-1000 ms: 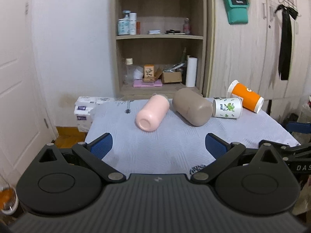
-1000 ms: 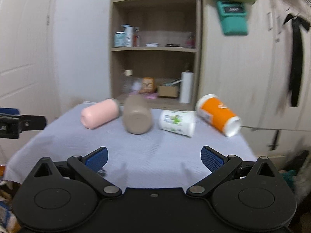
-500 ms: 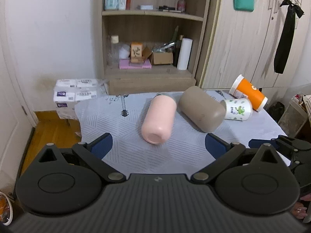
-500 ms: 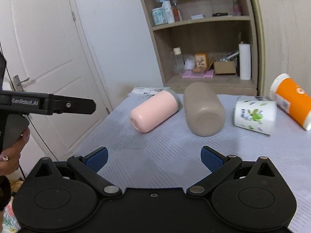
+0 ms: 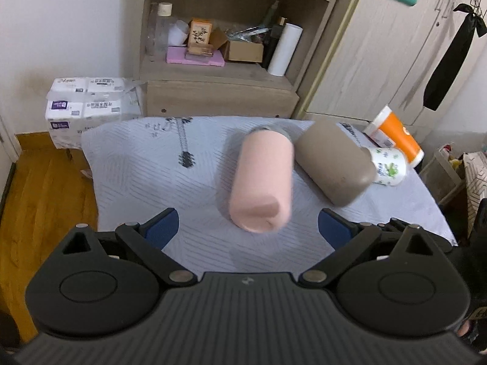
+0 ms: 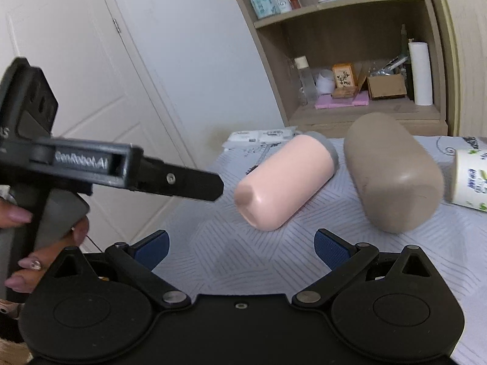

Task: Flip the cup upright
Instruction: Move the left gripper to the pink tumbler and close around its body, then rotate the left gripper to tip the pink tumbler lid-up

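Several cups lie on their sides on a grey-blue patterned cloth [image 5: 146, 176]. A pink cup [image 5: 263, 182] lies nearest, its base toward me; it also shows in the right wrist view [image 6: 286, 182]. Beside it lie a taupe cup [image 5: 333, 164] [image 6: 392, 173], a white cup with green print [image 5: 389, 165] [image 6: 470, 179] and an orange cup [image 5: 398, 135]. My left gripper [image 5: 246, 228] is open and empty, just short of the pink cup's base. In the right wrist view the left gripper's finger [image 6: 182, 181] points at that base. My right gripper [image 6: 240, 248] is open and empty, in front of the pink cup.
A wooden shelf unit [image 5: 231, 70] with bottles, boxes and a paper roll stands behind the table. Tissue packs [image 5: 82, 103] sit on the floor at the left. Wardrobe doors [image 5: 380, 60] are at the right, a white door [image 6: 76, 85] at the left.
Both grippers have moved closer to the pink cup. The left one now looks down on it from above, its finger near the cup's base. The cups have not moved.
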Demonstrator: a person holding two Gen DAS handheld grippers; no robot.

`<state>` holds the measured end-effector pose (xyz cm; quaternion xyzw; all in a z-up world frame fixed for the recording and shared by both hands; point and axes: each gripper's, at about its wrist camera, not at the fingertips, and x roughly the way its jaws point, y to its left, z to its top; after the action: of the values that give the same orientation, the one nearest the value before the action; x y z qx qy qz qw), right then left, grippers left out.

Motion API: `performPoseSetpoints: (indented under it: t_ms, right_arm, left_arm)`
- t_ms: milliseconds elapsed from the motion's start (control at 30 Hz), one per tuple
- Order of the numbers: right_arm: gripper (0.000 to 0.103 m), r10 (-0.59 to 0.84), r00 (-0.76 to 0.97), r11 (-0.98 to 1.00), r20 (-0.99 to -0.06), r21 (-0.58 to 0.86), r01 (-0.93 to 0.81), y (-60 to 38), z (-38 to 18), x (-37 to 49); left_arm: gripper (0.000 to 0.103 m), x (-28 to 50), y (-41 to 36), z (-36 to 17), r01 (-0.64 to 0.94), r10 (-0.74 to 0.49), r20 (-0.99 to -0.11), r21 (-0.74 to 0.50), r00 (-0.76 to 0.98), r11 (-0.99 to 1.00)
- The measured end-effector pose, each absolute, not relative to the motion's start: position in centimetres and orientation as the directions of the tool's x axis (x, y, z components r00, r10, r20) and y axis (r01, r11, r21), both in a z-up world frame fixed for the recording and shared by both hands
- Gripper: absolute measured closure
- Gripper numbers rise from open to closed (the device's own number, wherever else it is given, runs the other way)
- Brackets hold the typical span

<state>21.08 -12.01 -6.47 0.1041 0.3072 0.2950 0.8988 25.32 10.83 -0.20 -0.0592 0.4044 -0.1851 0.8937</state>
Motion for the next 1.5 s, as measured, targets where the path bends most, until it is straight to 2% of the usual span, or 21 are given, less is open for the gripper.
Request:
performPoseSetpoints:
  t_ms: [233,300,400,533,700,733,800,833,867,1500]
  right_arm:
    - [0.000,0.500,0.700,0.864,-0.511,0.351,-0.361,-10.1,-7.5,23.3]
    - [0.000,0.478,0.709,0.875,-0.518,0.352,-0.333,-9.8,-7.8,23.9]
    - [0.000,0.476,0.715,0.874,-0.512,0.368,-0.318,-9.6,-8.0,24.6]
    - [0.000,0.485,0.713,0.868,-0.506,0.377,-0.323,-9.6,-8.3,25.1]
    - [0.000,0.472,0.715,0.875,-0.516,0.375,-0.306,-9.0,-8.6,26.1]
    - [0.002,0.467,0.716,0.877,-0.519,0.374,-0.301,-9.0,-8.7,26.2]
    - [0.014,0.453,0.716,0.884,-0.532,0.374,-0.281,-9.0,-8.9,26.4]
    - [0.021,0.442,0.718,0.887,-0.538,0.378,-0.264,-9.2,-9.1,26.4]
    - [0.021,0.453,0.717,0.880,-0.530,0.392,-0.267,-9.4,-9.1,26.3]
    - [0.025,0.525,0.653,0.848,-0.546,0.404,-0.343,-10.4,-8.7,23.2]
  left_arm:
    - [0.018,28.9,11.5,-1.9,0.309,-0.452,-0.706,-0.332,0.544,0.891]
    - [0.029,29.6,11.7,-2.3,0.317,-0.462,-0.701,-0.338,0.543,0.886]
    - [0.036,30.5,12.2,-2.9,0.311,-0.494,-0.696,-0.385,0.520,0.869]
    - [0.037,31.2,13.1,-3.7,0.290,-0.524,-0.673,-0.438,0.523,0.851]
    - [0.042,31.9,13.4,-4.7,0.285,-0.601,-0.653,-0.532,0.462,0.797]
    - [0.043,32.2,13.5,-5.1,0.268,-0.626,-0.646,-0.571,0.437,0.776]
    - [0.044,32.5,13.5,-5.9,0.236,-0.656,-0.638,-0.620,0.403,0.748]
    - [0.045,32.5,13.5,-6.1,0.233,-0.660,-0.640,-0.626,0.393,0.745]
    - [0.046,32.5,13.4,-6.1,0.233,-0.661,-0.638,-0.626,0.395,0.744]
    - [0.047,28.0,11.7,-5.3,0.249,-0.612,-0.687,-0.561,0.391,0.789]
